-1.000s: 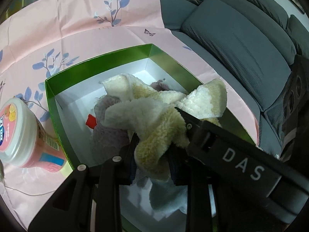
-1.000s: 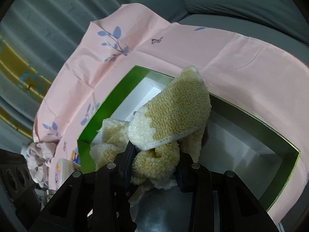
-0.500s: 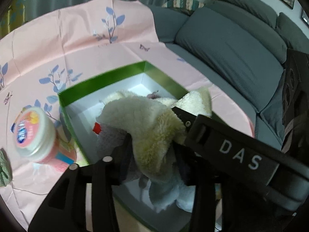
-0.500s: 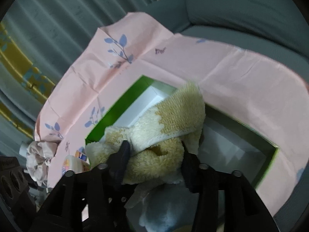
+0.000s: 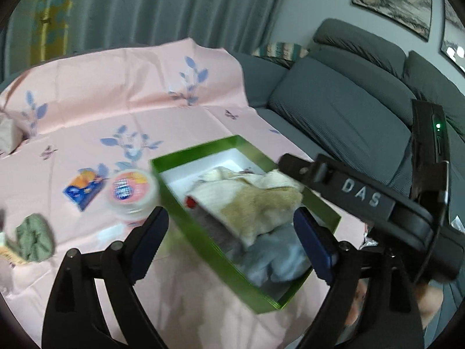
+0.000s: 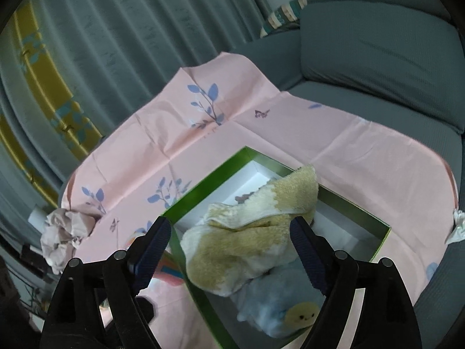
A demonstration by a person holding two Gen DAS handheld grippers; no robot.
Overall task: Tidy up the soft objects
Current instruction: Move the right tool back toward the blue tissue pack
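Note:
A cream and yellow fluffy towel (image 5: 255, 203) (image 6: 255, 238) lies bunched in the green box (image 5: 203, 148) (image 6: 209, 180), on top of a pale blue plush (image 5: 276, 256) with a yellow face (image 6: 302, 314) and a grey soft item (image 5: 212, 224). My left gripper (image 5: 232, 237) hovers above the box's near side with its jaws opening wide, and nothing touches the pads. My right gripper (image 6: 231, 240) also hangs over the towel with its jaws opening, the pads clear of the fabric. Its black body (image 5: 360, 196) crosses the left wrist view at the right.
The box sits on a pink leaf-print cloth (image 5: 116, 110). Left of the box are a pink tub with a white lid (image 5: 132, 193), a blue and orange packet (image 5: 82, 190) and a green cloth (image 5: 35, 241). Crumpled paper (image 6: 64, 232) lies at the cloth's edge. A grey sofa (image 5: 348, 110) stands behind.
Both grippers were shut on the cream towel; their jaws have spread wide and let it go. The towel has settled into the box, and both grippers have pulled back and up.

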